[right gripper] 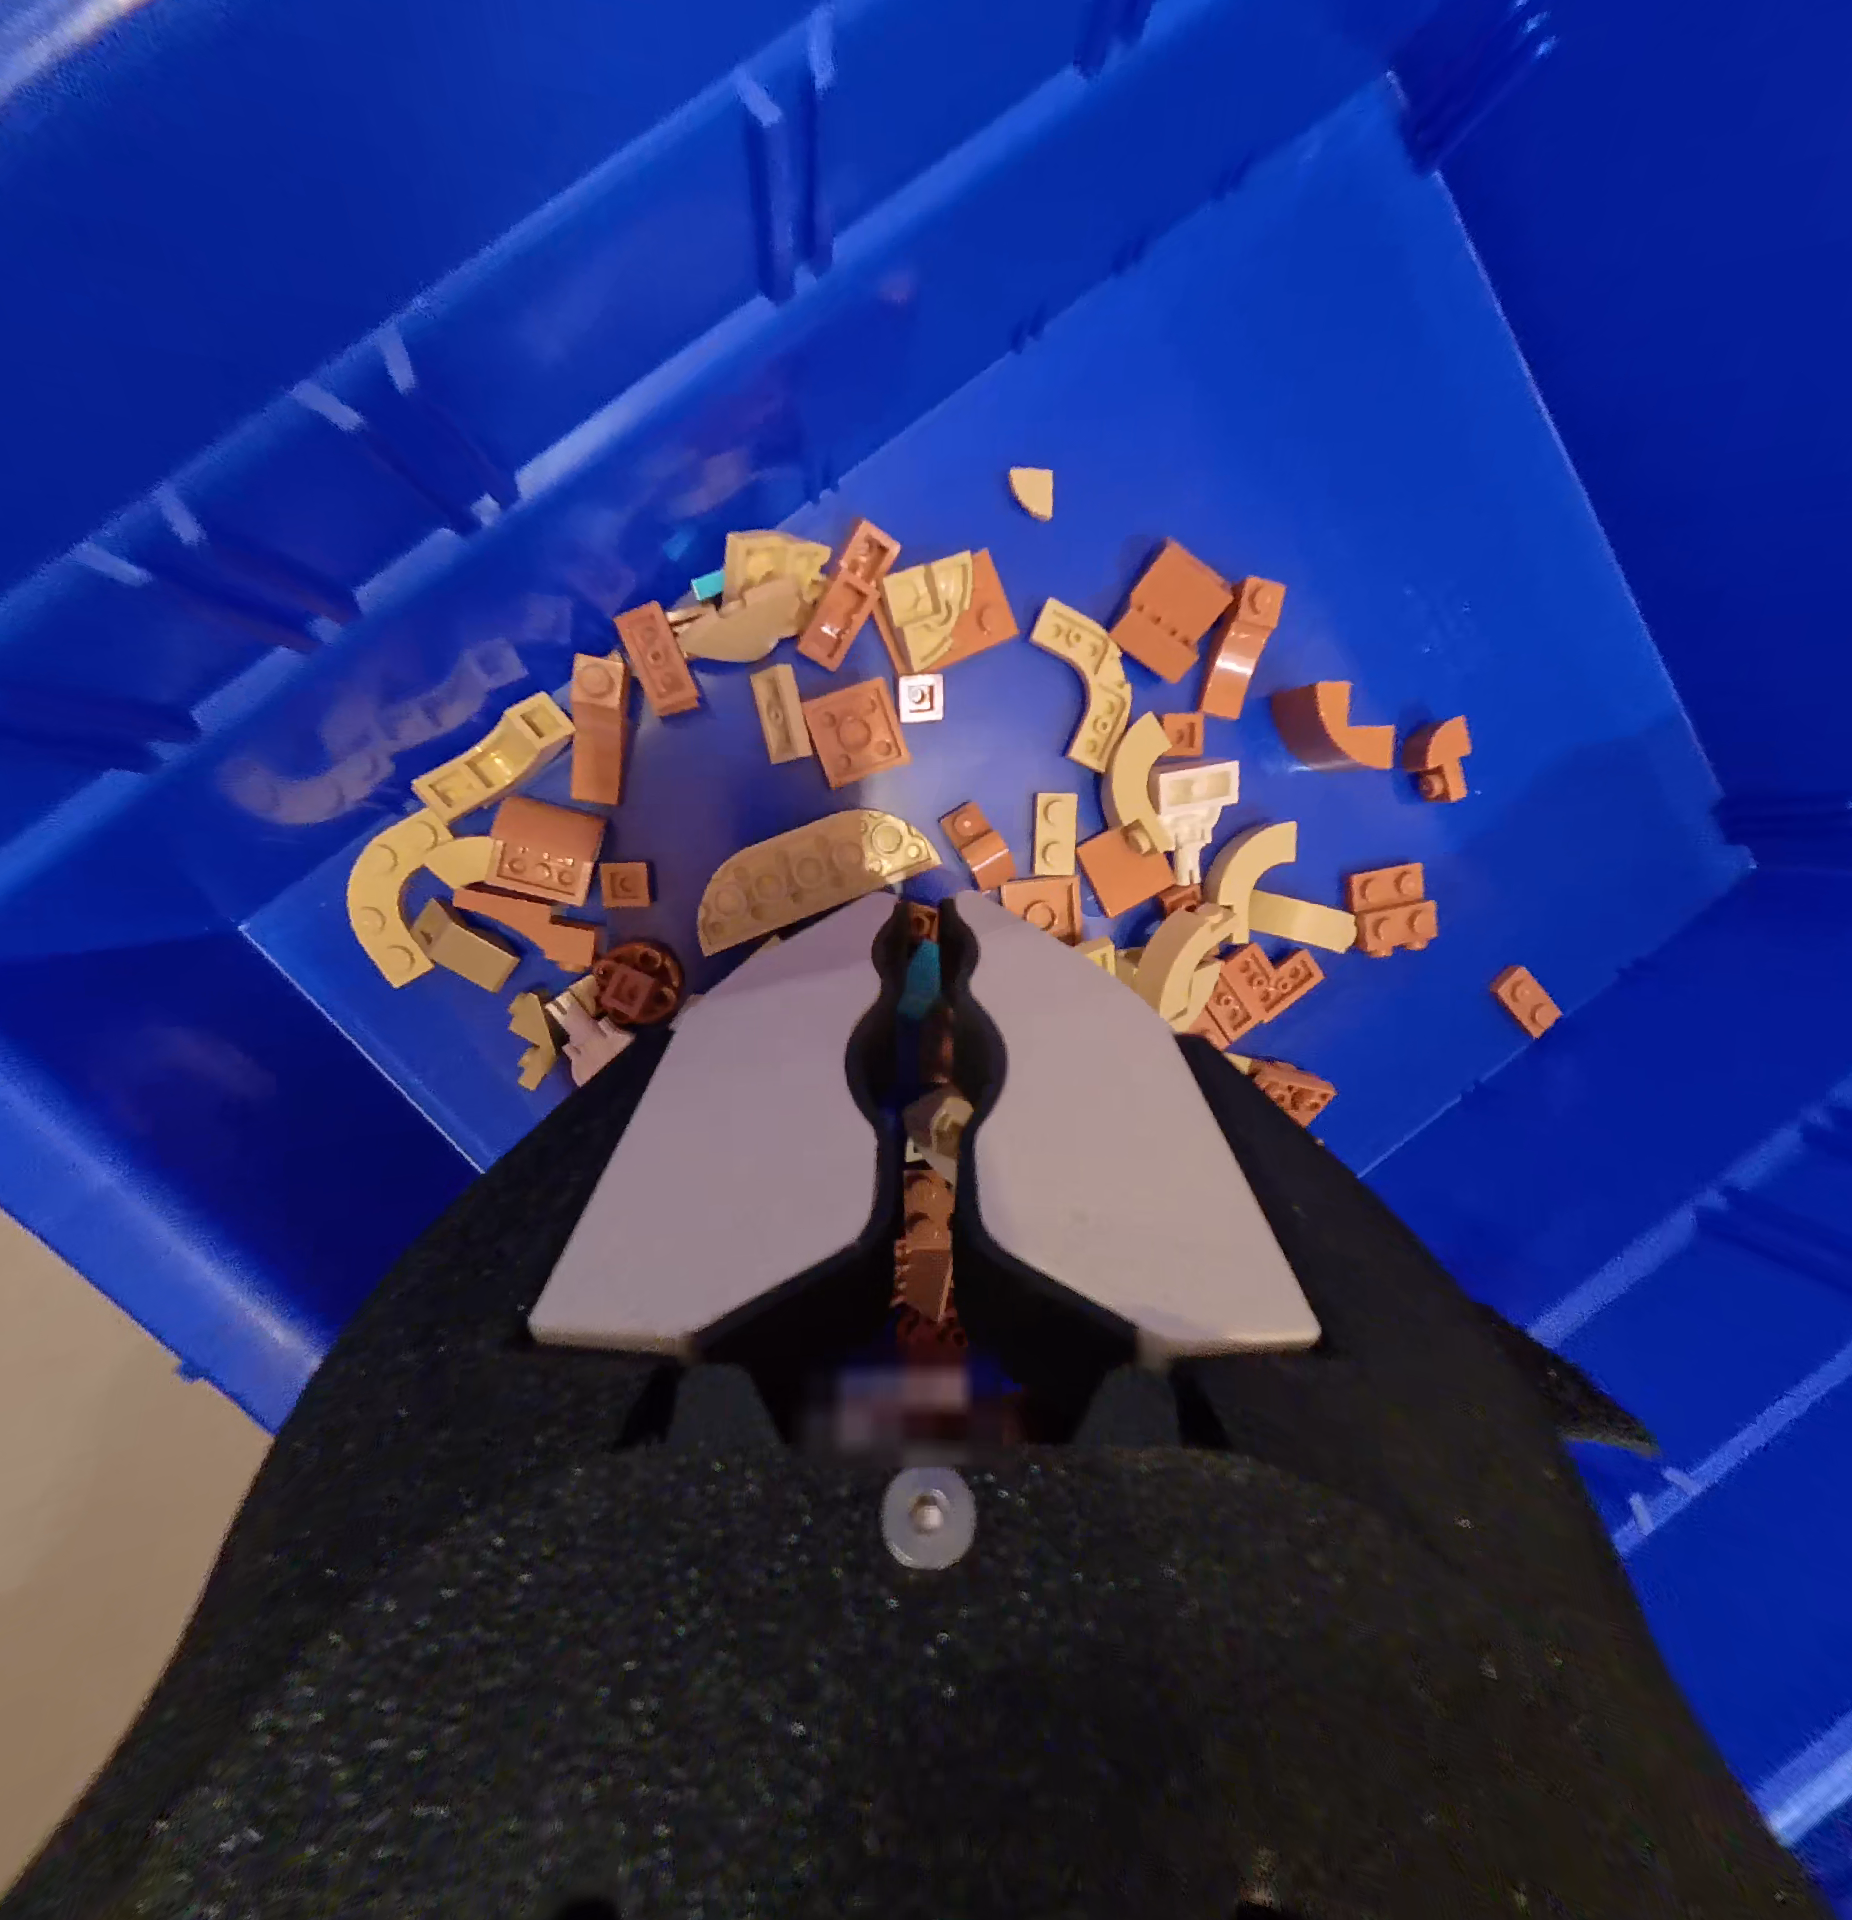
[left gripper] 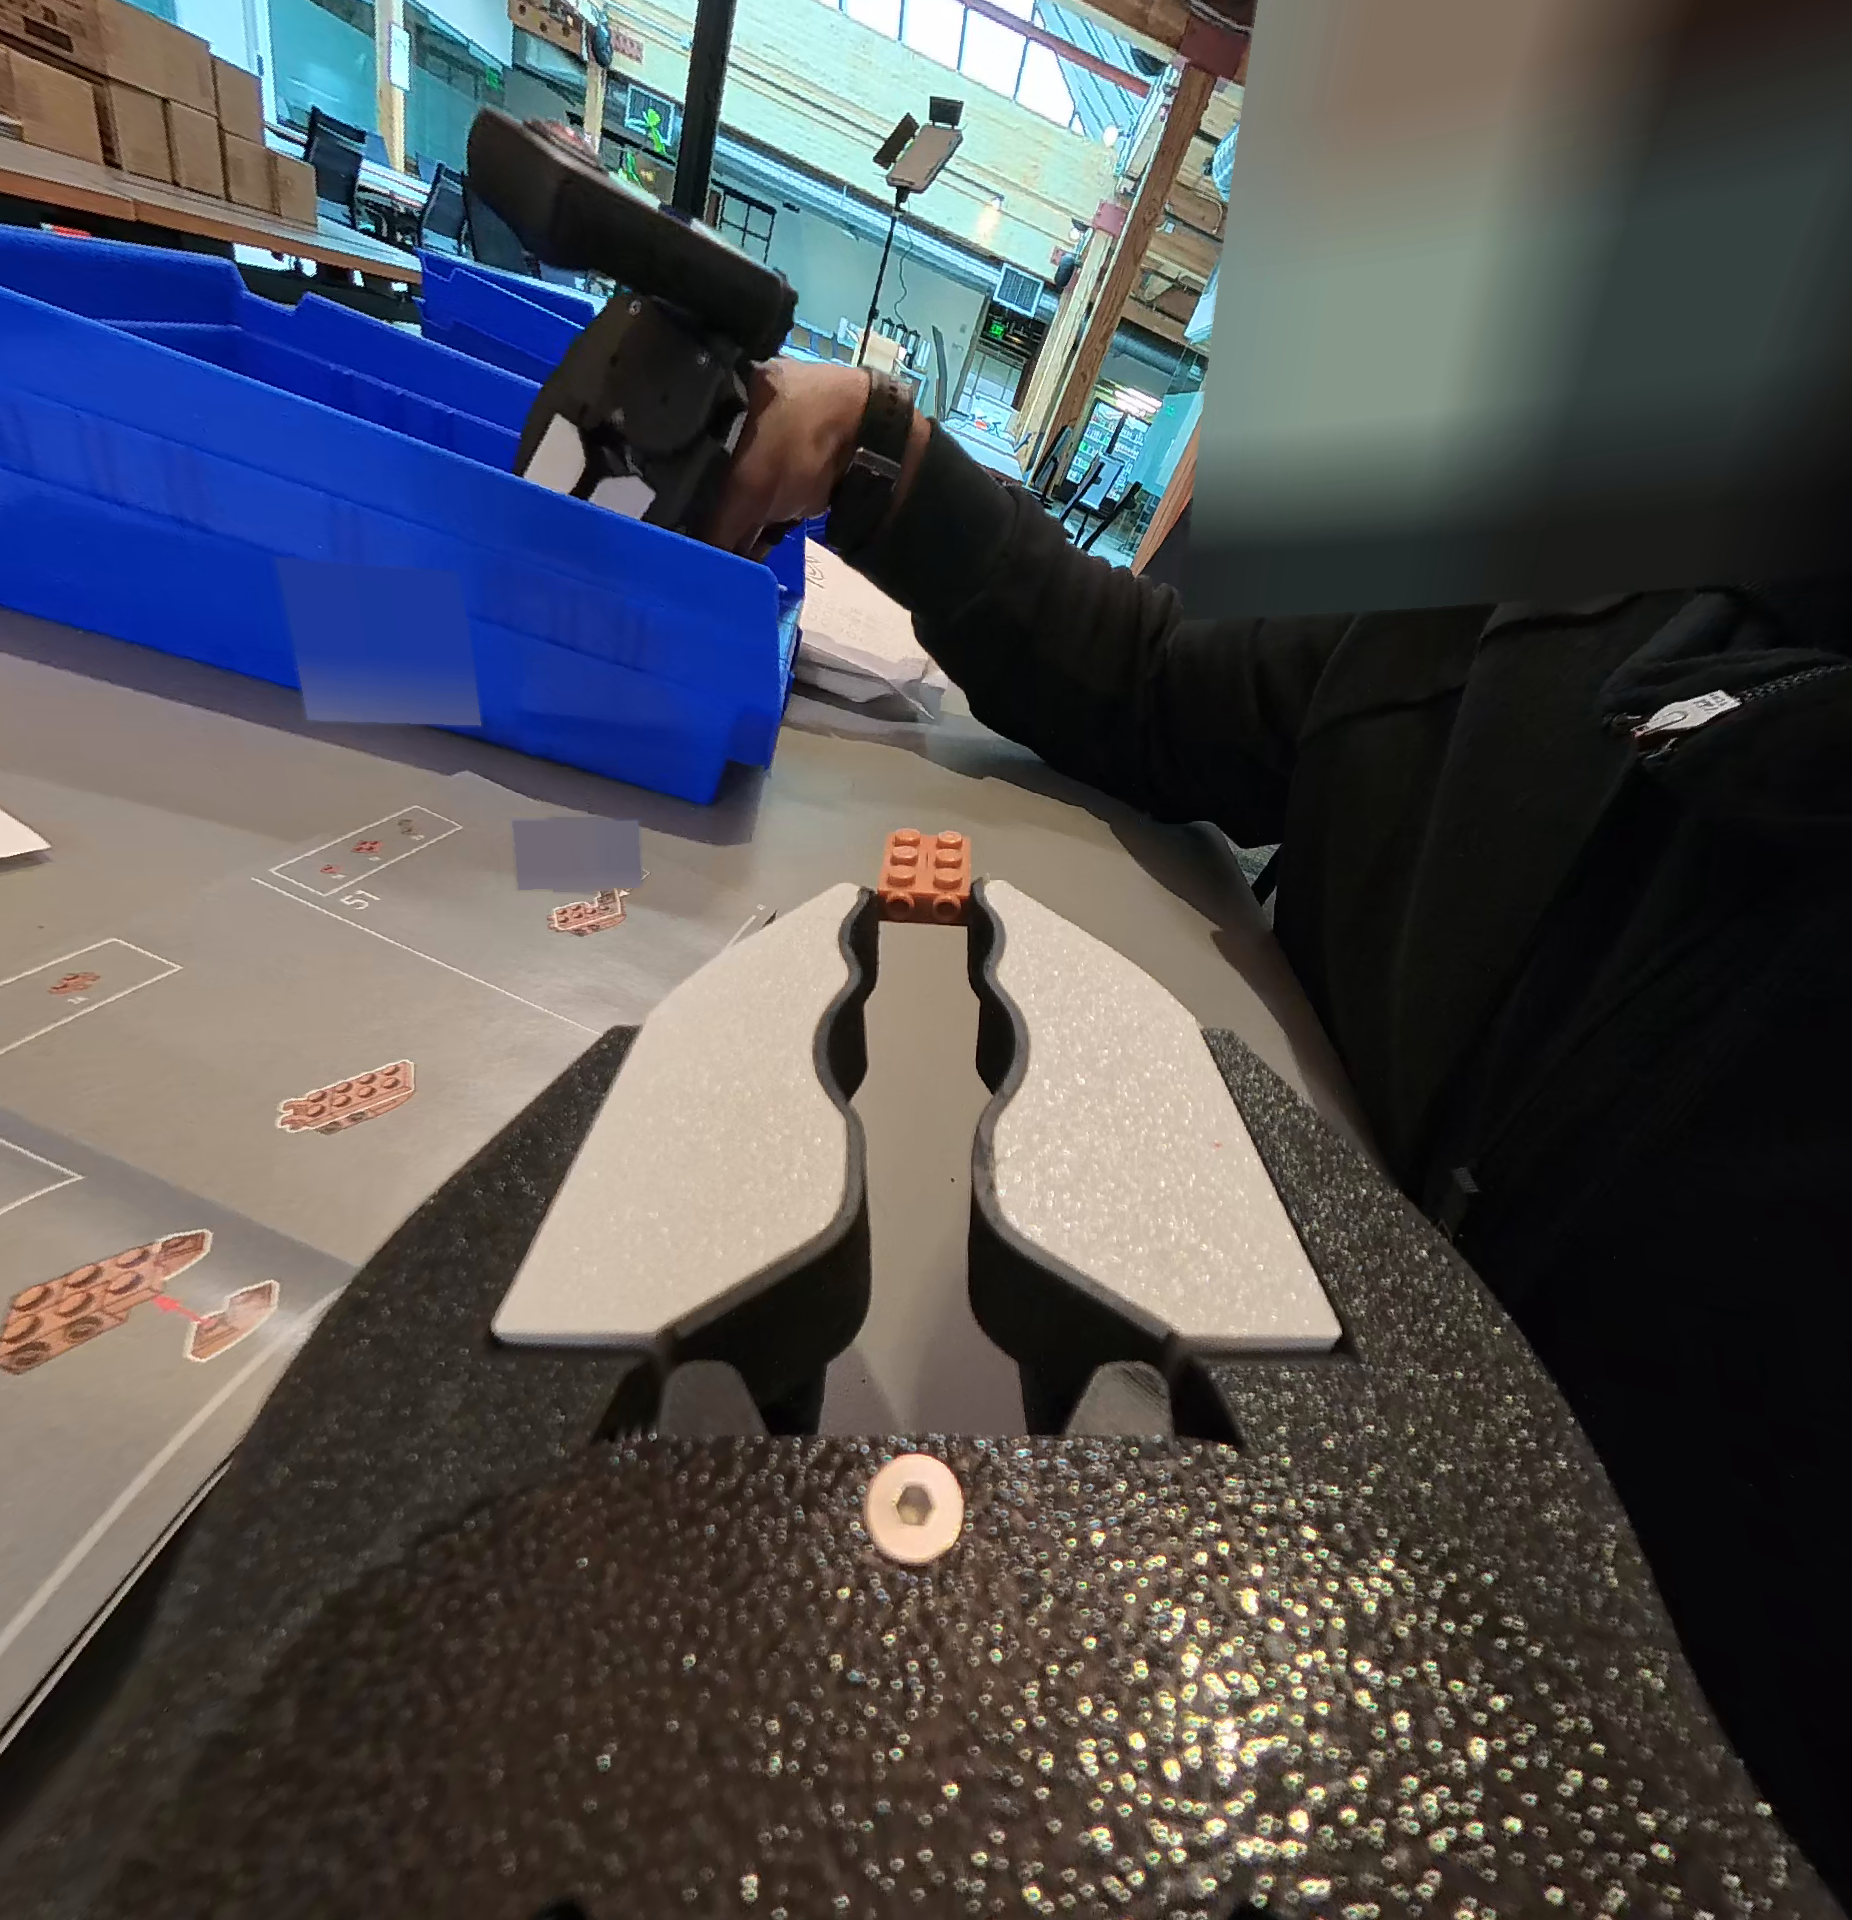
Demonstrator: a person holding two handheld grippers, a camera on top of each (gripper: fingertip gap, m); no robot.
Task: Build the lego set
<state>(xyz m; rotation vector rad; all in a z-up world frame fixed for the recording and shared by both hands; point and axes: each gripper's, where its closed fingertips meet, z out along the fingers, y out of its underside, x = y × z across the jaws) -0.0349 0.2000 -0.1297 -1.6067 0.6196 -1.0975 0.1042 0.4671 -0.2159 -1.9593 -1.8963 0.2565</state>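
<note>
My left gripper (left gripper: 924,906) is shut on a small orange-brown studded brick (left gripper: 926,875). It holds the brick at its fingertips, a little above the grey table (left gripper: 1088,831). My right gripper (right gripper: 932,906) is low inside a blue bin (right gripper: 1317,343), over a pile of brown and tan bricks. Its fingers (right gripper: 787,997) stand a narrow slit apart. A small brown piece (right gripper: 920,920) and a teal piece (right gripper: 917,982) show through the slit, with nothing clearly pinched. A tan half-round plate (right gripper: 813,873) lies just ahead of the tips. The right gripper's body (left gripper: 641,364) also shows in the left wrist view, dipping into the bin (left gripper: 382,499).
A printed building-instruction sheet (left gripper: 174,1039) lies on the table to the left. A person's hand and black sleeve (left gripper: 1109,644) reach across to the bin. More blue bins (left gripper: 506,301) stand behind. White paper (left gripper: 860,644) lies by the bin's corner. About 30 cm separates my left fingertips from my right.
</note>
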